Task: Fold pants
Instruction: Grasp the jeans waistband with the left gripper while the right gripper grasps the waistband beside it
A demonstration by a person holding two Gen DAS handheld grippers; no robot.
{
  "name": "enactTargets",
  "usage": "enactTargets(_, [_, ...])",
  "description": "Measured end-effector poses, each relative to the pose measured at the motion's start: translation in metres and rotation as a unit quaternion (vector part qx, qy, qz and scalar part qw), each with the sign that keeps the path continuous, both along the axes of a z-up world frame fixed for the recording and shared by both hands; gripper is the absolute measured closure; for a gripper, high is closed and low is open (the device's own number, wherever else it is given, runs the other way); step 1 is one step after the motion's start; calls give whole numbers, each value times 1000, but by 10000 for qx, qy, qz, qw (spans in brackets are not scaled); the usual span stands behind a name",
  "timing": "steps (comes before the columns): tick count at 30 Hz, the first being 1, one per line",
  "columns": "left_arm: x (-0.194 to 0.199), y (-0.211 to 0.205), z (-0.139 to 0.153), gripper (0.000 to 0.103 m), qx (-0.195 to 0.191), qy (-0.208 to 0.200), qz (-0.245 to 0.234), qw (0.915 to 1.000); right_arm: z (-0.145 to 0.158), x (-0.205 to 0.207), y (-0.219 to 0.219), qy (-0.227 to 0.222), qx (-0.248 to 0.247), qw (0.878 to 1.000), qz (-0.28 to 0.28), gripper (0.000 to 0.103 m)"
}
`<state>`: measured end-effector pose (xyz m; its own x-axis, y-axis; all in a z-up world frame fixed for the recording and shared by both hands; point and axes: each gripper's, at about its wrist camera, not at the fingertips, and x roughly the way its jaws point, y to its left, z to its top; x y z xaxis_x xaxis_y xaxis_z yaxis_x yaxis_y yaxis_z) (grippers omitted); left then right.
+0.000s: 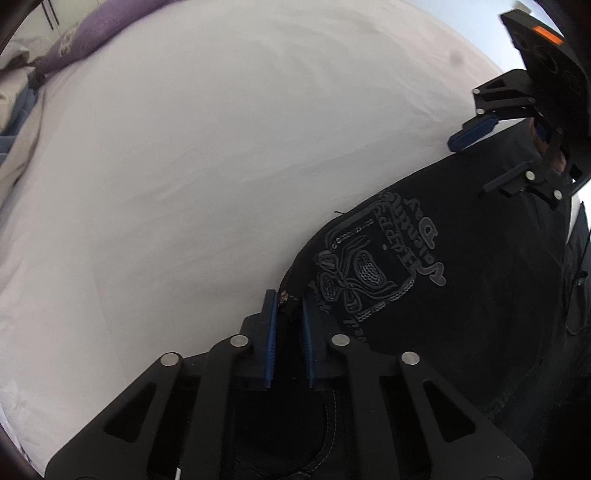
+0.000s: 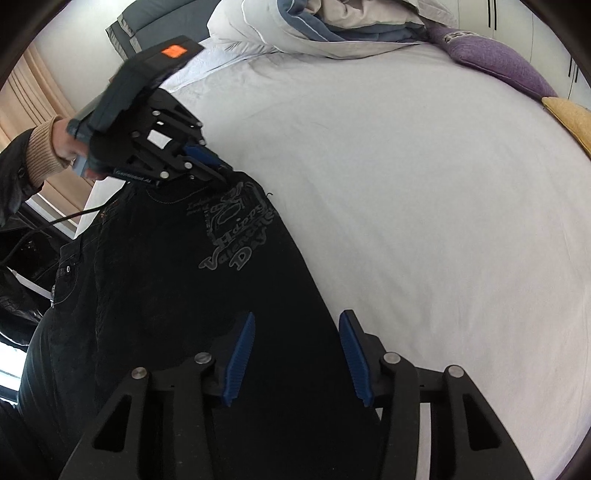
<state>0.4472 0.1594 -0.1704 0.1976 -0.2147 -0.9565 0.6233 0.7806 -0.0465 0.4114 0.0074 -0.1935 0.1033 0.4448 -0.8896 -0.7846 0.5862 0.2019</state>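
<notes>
Right gripper [image 2: 297, 360], jaws spread, hovers over black pants [image 2: 177, 288] on white bed [image 2: 424, 203].

Bed with white sheet [image 2: 424, 192] fills the scene, daylight on it; rumpled white-blue duvet [image 2: 306, 26] at far end, purple cushion [image 2: 491, 62] and yellow cushion [image 2: 572, 118] far right, beige curtain [image 2: 33, 96] left, white wardrobe doors [image 2: 517, 22] far right
</notes>
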Motion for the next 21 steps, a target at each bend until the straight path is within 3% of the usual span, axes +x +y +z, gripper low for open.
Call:
enactTargets(8, [-47, 18, 35, 95, -70, -846, -171, 9962, -5, 10, 4, -120, -256, 9996, 43, 59])
enactTargets(14, [-79, -17, 45, 95, -183, -1220, -260, 9920, -9, 18, 8, 27, -369, 9993, 57, 59])
enactTargets(16, [-101, -21, 49, 95, -211, -1260, -292, 9914, -12, 18, 13, 76, -473, 9988, 126, 72])
enactTargets(19, [-101, -22, 50, 95, -200, -1256, -267, 9915, -5, 15, 15, 79, -401, 9990, 183, 91])
enactTargets(21, [-97, -17, 50, 95, -219, -1253, -219, 9916, 2, 11, 17, 36, -337, 9992, 228, 95])
